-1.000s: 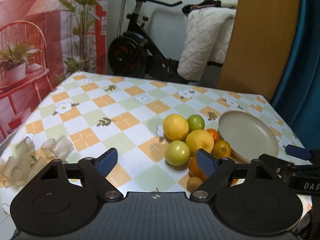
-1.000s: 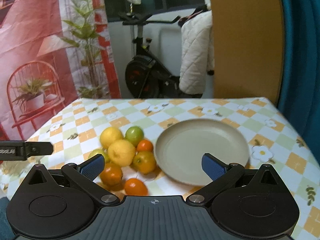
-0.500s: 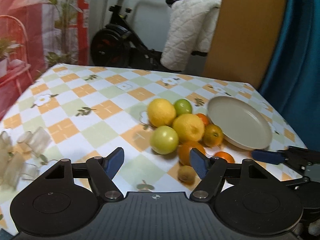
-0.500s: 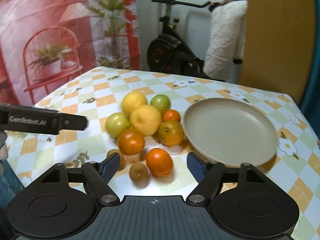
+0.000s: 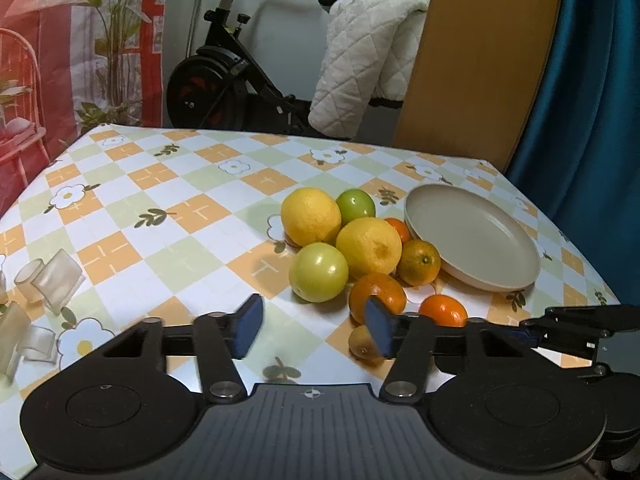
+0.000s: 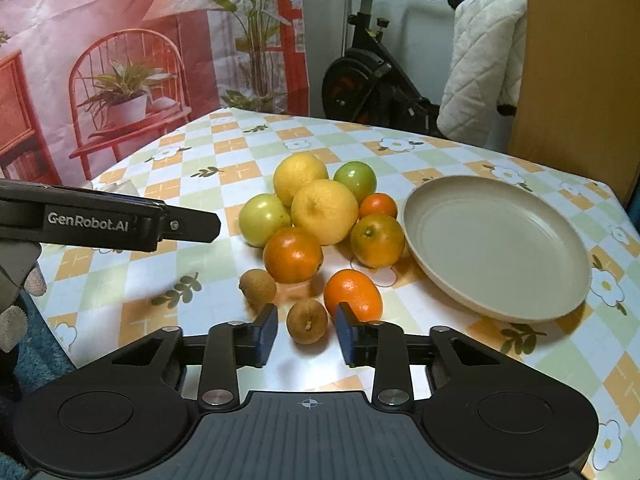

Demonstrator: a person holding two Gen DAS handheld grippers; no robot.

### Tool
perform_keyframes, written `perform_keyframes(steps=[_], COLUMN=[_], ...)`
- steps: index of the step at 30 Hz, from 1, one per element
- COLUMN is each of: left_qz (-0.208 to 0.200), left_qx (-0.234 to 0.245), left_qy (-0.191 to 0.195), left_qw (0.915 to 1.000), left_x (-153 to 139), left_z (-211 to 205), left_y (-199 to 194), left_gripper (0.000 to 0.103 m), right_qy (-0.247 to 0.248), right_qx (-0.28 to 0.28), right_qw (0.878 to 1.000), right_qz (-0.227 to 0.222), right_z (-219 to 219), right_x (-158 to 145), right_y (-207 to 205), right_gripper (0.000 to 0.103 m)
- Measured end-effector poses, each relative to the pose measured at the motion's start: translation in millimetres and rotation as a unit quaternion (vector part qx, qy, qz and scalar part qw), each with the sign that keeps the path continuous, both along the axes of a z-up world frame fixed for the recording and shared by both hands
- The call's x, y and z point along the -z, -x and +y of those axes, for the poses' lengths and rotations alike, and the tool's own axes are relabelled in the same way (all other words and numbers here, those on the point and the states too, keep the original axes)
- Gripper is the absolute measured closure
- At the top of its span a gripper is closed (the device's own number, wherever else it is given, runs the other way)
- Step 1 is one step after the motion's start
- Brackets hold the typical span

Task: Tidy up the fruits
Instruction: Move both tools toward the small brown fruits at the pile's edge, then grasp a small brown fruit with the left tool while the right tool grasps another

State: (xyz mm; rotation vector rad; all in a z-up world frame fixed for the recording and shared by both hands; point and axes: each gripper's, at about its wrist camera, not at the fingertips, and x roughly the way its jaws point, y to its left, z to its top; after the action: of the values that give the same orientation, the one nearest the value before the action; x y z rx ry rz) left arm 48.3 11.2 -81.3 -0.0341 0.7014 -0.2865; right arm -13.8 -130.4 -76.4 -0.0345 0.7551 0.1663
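Observation:
A heap of fruit lies on the checked tablecloth: two lemons [image 5: 368, 246], two green fruits [image 5: 318, 272], several oranges [image 6: 293, 255] and two small brown fruits. Right of the heap stands an empty beige plate [image 6: 496, 248], also seen from the left wrist [image 5: 472, 240]. My right gripper [image 6: 307, 330] is low at the heap's near edge, pads drawn in on both sides of one brown fruit [image 6: 307, 321]. The jaws of my left gripper [image 5: 312, 330] are closing over bare cloth. The other brown fruit [image 5: 360, 346] peeks out beside its right pad.
Clear plastic pieces [image 5: 52, 280] lie at the table's left edge. Behind the table are an exercise bike [image 5: 224, 80], a white quilt [image 5: 368, 60], a wooden panel [image 5: 480, 60] and a blue curtain [image 5: 592, 80]. The left gripper's finger [image 6: 180, 224] reaches in left of the heap.
Both grippers sank toward the table and their jaws narrowed. The right one swung left from in front of the plate to the heap's near edge and closed around a small brown fruit.

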Motion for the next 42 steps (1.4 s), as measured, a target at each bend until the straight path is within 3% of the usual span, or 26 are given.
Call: perform_keyframes(steps=[10,16,17,22,32,42], left_qz=[0.032,0.038,0.037,0.041,0.065,0.075], left_qx=[0.0,0.021,0.025,0.045,0.072,0.074], left_qy=[0.001,0.015,0.017,0.037,0.071,0.074], left_qw=[0.9995,0.999,0.9989,0.9975,0.9928,0.9916], left_x=[7.1,11.1,11.5,15.1,28.7,36.5], left_z=[0.8,-0.5,-0.8,-2.9,-11.1,-13.6], left_y=[-5.6,-7.1,-7.2,-9.6,-19.0,-25.5], left_gripper=[0.049,0.062,0.068,0.076,0.076,0.075], right_qy=[-0.01,-0.009,-0.01,-0.009,-0.013,-0.015], right_qx=[0.007,0.007,0.007,0.003,0.0,-0.001], right_qw=[1.0,1.0,1.0,1.0,1.0,1.0], right_qz=[0.004,0.005,0.004,0.004,0.009,0.007], right_z=[-4.2,-3.6,-3.4,-2.2,-2.8,-3.7], right_x=[9.4,15.5,16.2,19.1,25.6,26.8], right_y=[-9.3,-13.7,-14.4,-17.1,-19.0,-18.6], right_gripper=[0.08,0.08,0.08,0.08,0.08,0.08])
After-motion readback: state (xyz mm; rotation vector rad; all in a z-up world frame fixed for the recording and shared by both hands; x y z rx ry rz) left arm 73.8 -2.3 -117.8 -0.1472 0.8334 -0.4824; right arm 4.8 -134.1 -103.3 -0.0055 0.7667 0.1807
